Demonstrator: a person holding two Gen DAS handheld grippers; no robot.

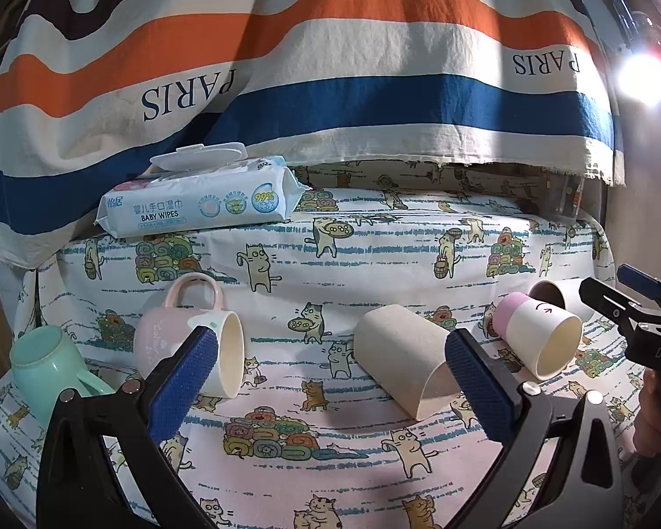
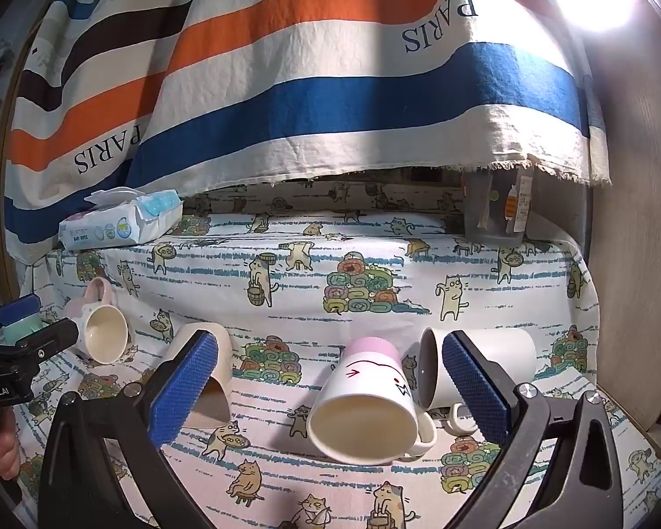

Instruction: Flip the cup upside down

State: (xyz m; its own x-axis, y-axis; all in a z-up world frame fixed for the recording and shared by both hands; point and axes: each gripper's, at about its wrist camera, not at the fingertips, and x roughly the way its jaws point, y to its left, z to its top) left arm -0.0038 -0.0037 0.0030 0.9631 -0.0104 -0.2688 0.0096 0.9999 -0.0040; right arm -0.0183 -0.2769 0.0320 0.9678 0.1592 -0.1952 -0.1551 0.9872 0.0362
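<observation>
The left tool [image 1: 330,370] is held wide open with nothing gripped; a beige cup [image 1: 407,363] lies on its side on the table [image 1: 330,255] at about 1 o'clock between the pads, apart from both. The right tool [image 2: 330,379] is likewise spread wide and empty, with a pink-and-white mug [image 2: 365,401] lying on its side between its fingers, mouth toward the camera. Only the left view shows a green cup [image 1: 48,370] at 9 o'clock. Only the right view shows the white mug's [image 2: 480,361] handle and dark inside.
</observation>
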